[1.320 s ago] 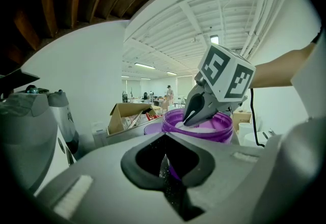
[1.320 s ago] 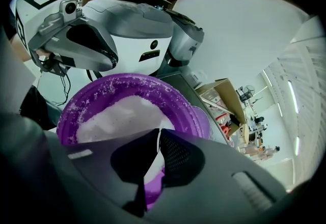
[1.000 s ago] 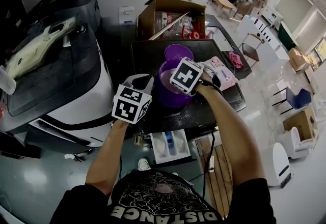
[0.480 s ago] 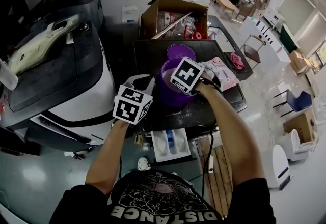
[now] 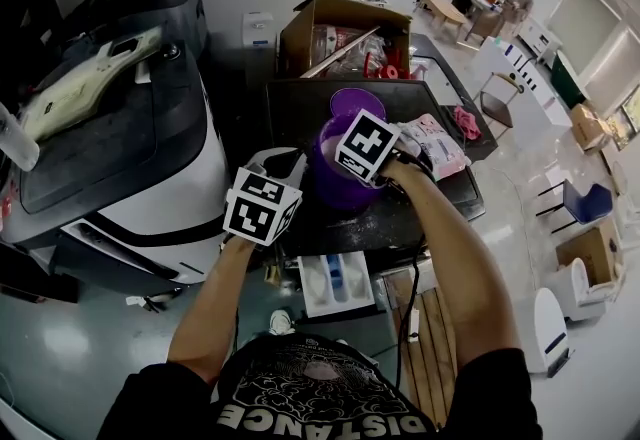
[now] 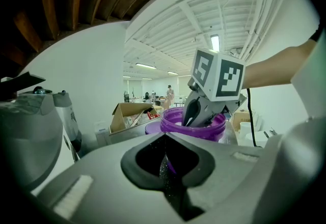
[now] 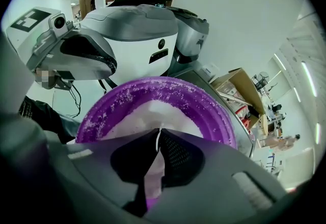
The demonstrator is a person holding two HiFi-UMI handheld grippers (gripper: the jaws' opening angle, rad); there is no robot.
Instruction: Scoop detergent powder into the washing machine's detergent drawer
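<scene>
A purple detergent tub (image 5: 335,178) stands open on the dark washing machine top (image 5: 400,213), with white powder (image 7: 153,116) inside. My right gripper (image 5: 342,171) reaches down into the tub, and its jaws (image 7: 159,134) are shut on a pale scoop handle (image 7: 153,177). The scoop's bowl is hidden. Just left of the tub my left gripper (image 5: 283,168) is shut with nothing in it, its jaws (image 6: 165,139) pointing at the tub (image 6: 196,126). The white detergent drawer (image 5: 335,283) stands pulled out below the machine's front edge.
The tub's purple lid (image 5: 355,101) lies behind it. A pink packet (image 5: 432,143) rests on the machine top at the right. An open cardboard box (image 5: 340,33) sits farther back. A white and black appliance (image 5: 110,158) fills the left side.
Only the head view has shifted slightly. Both grippers stay where they were at the tub.
</scene>
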